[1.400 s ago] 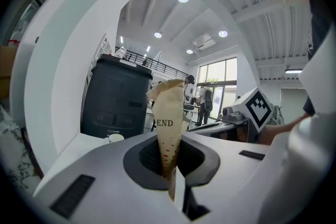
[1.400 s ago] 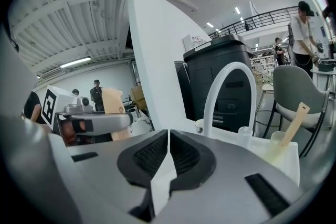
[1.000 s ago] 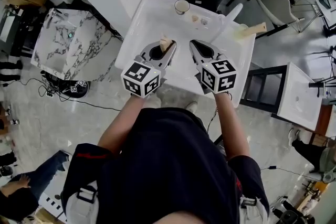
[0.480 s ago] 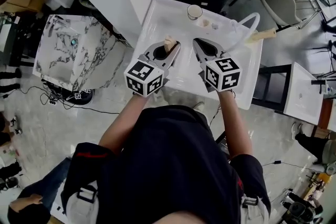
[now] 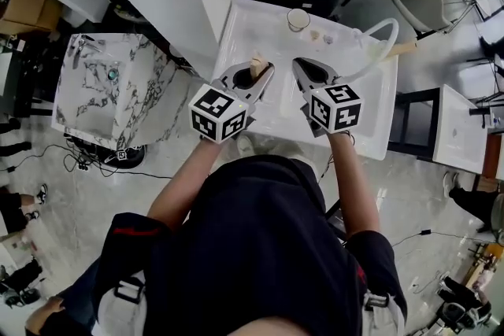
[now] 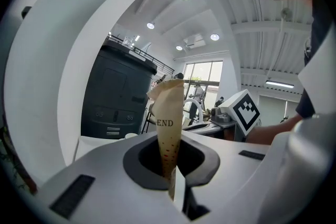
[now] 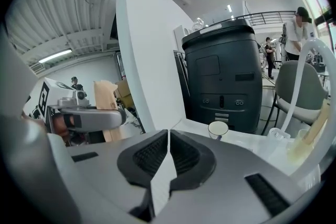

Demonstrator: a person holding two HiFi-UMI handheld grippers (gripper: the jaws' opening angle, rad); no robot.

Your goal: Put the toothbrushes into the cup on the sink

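Clamping a paper-wrapped toothbrush [image 6: 169, 113] upright in the left gripper [image 6: 176, 186], bristles hidden by wrapper. Holding the right gripper [image 7: 168, 136] pinched together, empty, just beside. Over the sink [image 5: 362, 114], cup [image 5: 298, 19] near its far edge, inside unreadable.

The left claw [image 6: 176, 178] and right claw [image 7: 167, 136] are grey, each carrying a cube [image 5: 218, 113] of black-and-white squares. In the left claw is a tan paper wrapper [image 6: 169, 123] with red dots and black print. Beyond the right claw, a white cup [image 7: 218, 129] stands on a white sink [image 5: 370, 114].
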